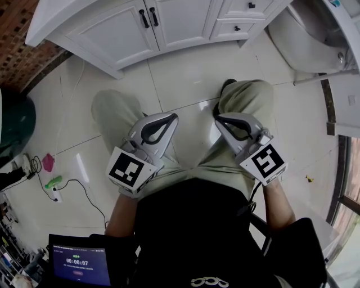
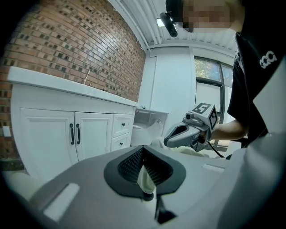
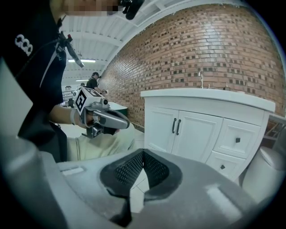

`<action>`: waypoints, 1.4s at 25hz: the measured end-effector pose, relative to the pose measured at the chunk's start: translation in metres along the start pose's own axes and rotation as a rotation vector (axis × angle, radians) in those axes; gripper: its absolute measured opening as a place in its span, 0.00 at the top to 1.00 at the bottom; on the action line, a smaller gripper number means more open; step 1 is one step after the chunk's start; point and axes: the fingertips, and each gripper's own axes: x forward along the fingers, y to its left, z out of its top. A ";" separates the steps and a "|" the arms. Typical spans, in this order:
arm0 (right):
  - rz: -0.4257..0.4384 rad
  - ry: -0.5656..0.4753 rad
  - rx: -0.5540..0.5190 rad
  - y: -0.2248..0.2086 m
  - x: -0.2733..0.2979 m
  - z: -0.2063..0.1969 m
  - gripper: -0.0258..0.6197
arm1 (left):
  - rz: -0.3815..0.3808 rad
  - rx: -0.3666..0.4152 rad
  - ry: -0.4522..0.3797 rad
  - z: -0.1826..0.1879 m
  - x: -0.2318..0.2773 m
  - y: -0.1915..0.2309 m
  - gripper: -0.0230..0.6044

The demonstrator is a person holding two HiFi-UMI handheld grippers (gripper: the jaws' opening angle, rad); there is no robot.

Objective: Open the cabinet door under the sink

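Brick wall (image 1: 17, 53), white toilet (image 1: 306, 42), tablet (image 1: 79, 264), tiled floor (image 1: 185, 73)

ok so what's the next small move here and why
Probably reach the right gripper forward toward the black handles, opening its jaws on the way: the cabinet doors are closed, and it and the left gripper sit shut above the person's knees, short of them.

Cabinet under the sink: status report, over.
Left gripper and right gripper both shut, empty, over the person's khaki trousers. White double cabinet doors closed, black bar handles untouched. Only pale tiled floor between.
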 end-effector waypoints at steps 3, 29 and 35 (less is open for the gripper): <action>0.002 0.000 0.013 -0.002 0.003 -0.003 0.97 | 0.012 0.012 0.015 -0.001 -0.003 -0.001 0.94; -0.108 0.058 -0.028 -0.097 0.248 0.035 0.97 | 0.228 0.047 -0.167 0.032 -0.098 0.067 0.94; -0.210 0.119 -0.035 -0.156 0.306 0.032 0.97 | 0.288 0.029 -0.171 0.015 -0.139 0.077 0.94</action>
